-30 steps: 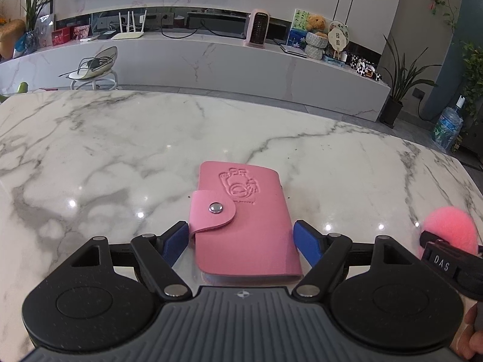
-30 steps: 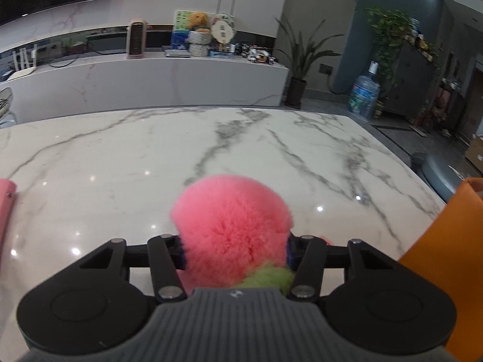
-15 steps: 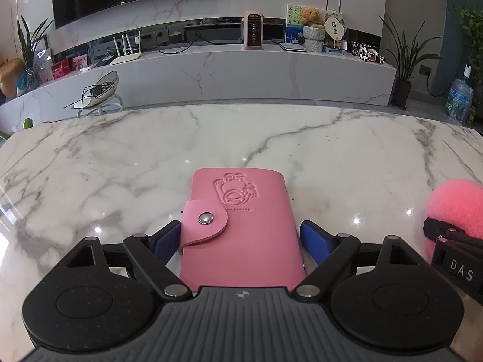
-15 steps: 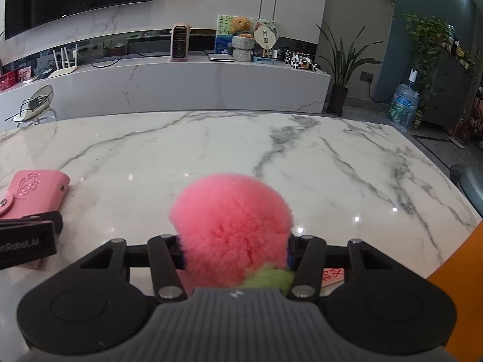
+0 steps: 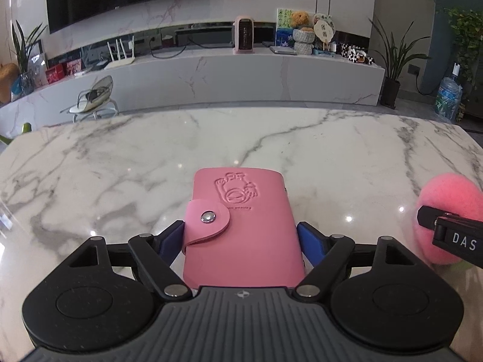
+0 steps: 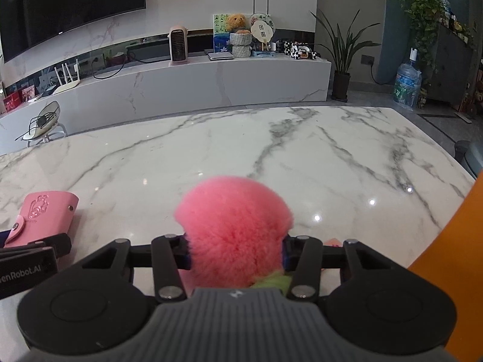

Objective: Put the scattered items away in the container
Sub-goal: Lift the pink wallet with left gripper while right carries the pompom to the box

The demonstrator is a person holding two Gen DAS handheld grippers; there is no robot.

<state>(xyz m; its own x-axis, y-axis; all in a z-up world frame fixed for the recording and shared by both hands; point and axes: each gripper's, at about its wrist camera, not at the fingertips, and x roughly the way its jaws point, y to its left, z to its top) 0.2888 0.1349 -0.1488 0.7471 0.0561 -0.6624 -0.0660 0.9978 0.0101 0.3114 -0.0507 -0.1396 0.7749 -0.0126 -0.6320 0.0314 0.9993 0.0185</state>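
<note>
My left gripper (image 5: 241, 241) is shut on a pink snap-button card wallet (image 5: 241, 220), its blue pads pressing both sides, held above the marble table (image 5: 151, 157). My right gripper (image 6: 235, 252) is shut on a fluffy pink plush ball (image 6: 234, 229) with a green tuft (image 6: 271, 280) at its base. The plush ball (image 5: 446, 208) and the right gripper show at the right edge of the left wrist view. The wallet (image 6: 42, 214) and the left gripper show at the left edge of the right wrist view. An orange container edge (image 6: 452, 256) stands at the far right.
A small pink item (image 6: 333, 242) lies on the table behind my right gripper's right finger. Beyond the table are a white marble TV bench (image 5: 241, 72), potted plants (image 6: 341, 60) and a water bottle (image 6: 407, 84).
Both grippers have risen and tilted up with their objects held. The two grippers now sit closer side by side, each more visible in the other's view.
</note>
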